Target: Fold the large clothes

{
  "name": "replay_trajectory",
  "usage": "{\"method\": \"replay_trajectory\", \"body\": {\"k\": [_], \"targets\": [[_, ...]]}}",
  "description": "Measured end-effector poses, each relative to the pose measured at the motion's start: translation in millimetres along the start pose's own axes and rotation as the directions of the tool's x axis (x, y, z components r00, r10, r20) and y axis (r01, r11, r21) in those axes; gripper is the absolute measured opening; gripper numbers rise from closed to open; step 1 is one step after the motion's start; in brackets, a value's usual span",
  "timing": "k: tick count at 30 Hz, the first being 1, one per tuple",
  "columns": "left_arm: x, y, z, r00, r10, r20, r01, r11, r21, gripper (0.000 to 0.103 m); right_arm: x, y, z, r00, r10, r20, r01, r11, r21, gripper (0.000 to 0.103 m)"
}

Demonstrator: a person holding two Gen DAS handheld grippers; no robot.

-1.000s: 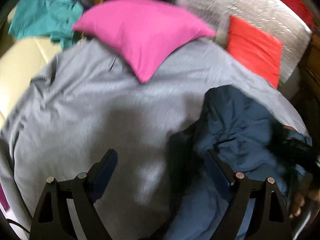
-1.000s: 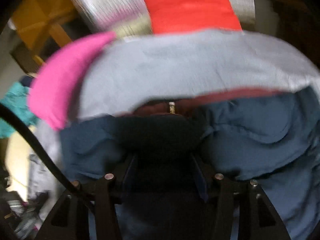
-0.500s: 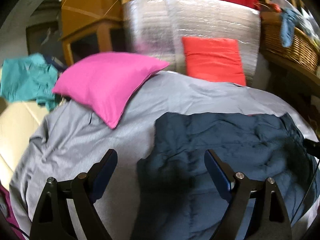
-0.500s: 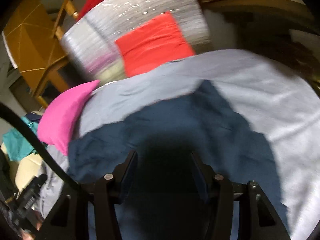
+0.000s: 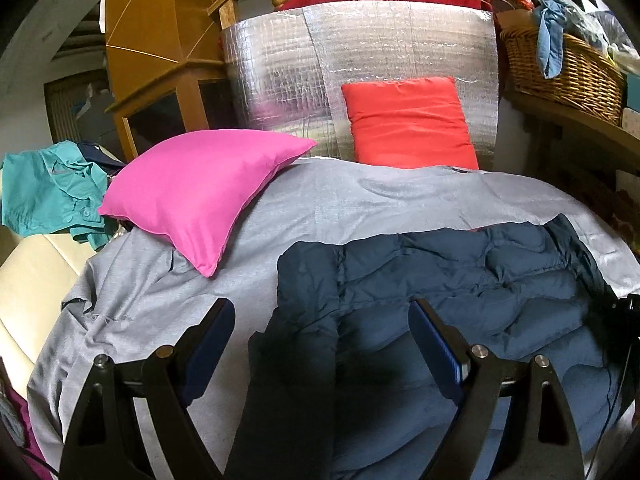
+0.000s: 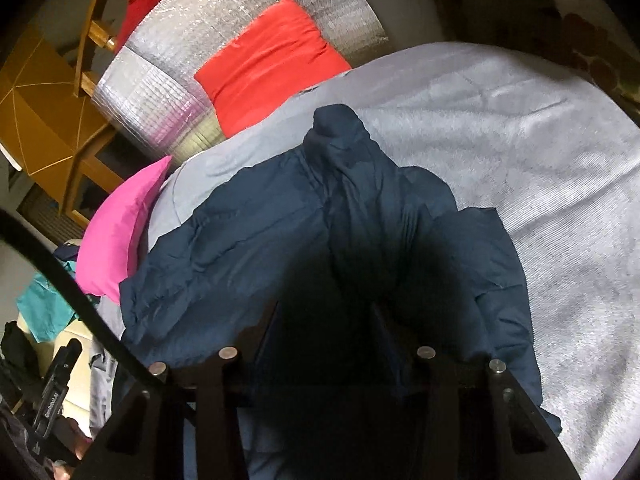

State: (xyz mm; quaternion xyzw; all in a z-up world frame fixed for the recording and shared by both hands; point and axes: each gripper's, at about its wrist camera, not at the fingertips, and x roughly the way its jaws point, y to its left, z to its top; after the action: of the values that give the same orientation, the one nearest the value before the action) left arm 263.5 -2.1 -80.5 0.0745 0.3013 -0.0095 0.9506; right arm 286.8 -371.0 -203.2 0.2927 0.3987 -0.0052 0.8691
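A navy quilted jacket (image 5: 460,280) lies spread on a bed covered with a grey sheet (image 5: 360,204), occupying the near right part of the bed and reaching toward its right edge. One dark fold of the jacket runs down toward the near edge between the fingers of the left hand-held gripper (image 5: 322,330). That gripper hovers with its jaws wide apart, blue pads facing each other, nothing clamped between them.

In the right wrist view the jacket (image 6: 280,232) bunches up into a ridge that leads straight into the right hand-held gripper (image 6: 326,340). Its fingers stand close together with dark jacket fabric pinched between them, though shadow hides the exact contact.

A pink pillow (image 5: 200,196) rests on the far left part of the bed, one corner pointing down toward the jacket but apart from it. A red cushion (image 5: 408,124) leans at the far edge against a silver foil panel (image 5: 300,64). A teal garment (image 5: 44,192) lies beyond the left edge, and a wicker basket (image 5: 560,72) sits on a shelf at the far right.
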Motion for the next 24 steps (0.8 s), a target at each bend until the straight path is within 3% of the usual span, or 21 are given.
{"method": "replay_trajectory", "body": {"k": [7, 10, 12, 15, 19, 20, 22, 24], "targets": [[1.7, -1.3, -3.2, 1.000, 0.008, -0.020, -0.008, 1.000, 0.003, 0.089, -1.5, -5.4, -0.3, 1.000, 0.026, 0.001, -0.026, 1.000, 0.005, 0.049], [12.3, 3.4, -7.4, 0.996, -0.007, -0.090, 0.006, 1.000, -0.004, 0.089, -8.7, -7.6, -0.5, 0.998, 0.057, 0.018, -0.057, 0.998, 0.018, 0.049], [26.2, 11.3, -12.5, 0.985, 0.005, -0.173, -0.009, 1.000, -0.025, 0.089, -14.1, -10.4, 1.1, 0.997, 0.076, 0.033, -0.077, 0.997, 0.026, 0.049], [49.1, 34.2, -23.2, 0.955, 0.020, -0.297, -0.050, 0.994, -0.093, 0.089, -26.5, -13.4, 4.6, 0.992, 0.104, 0.070, -0.107, 0.994, 0.033, 0.049], [60.8, 60.8, -34.7, 0.938, -0.023, -0.345, -0.048, 0.979, -0.197, 0.089, -37.8, -18.2, 7.3, 0.984, 0.140, 0.111, -0.146, 0.988, 0.043, 0.049], [64.0, 63.0, -37.9, 0.933, -0.039, -0.357, -0.038, 0.978, -0.206, 0.089, -35.7, -19.7, 7.5, 0.986, 0.131, 0.104, -0.136, 0.989, 0.049, 0.049], [77.0, 63.3, -48.4, 0.907, -0.045, -0.418, -0.044, 0.978, -0.202, 0.089, -25.4, -23.7, 6.7, 0.993, 0.103, 0.063, -0.107, 0.992, 0.067, 0.049], [84.6, 62.8, -55.3, 0.896, -0.071, -0.439, -0.031, 0.975, -0.221, 0.089, -12.7, -29.3, 5.6, 0.996, 0.089, 0.017, -0.091, 0.992, 0.085, 0.049]]}}
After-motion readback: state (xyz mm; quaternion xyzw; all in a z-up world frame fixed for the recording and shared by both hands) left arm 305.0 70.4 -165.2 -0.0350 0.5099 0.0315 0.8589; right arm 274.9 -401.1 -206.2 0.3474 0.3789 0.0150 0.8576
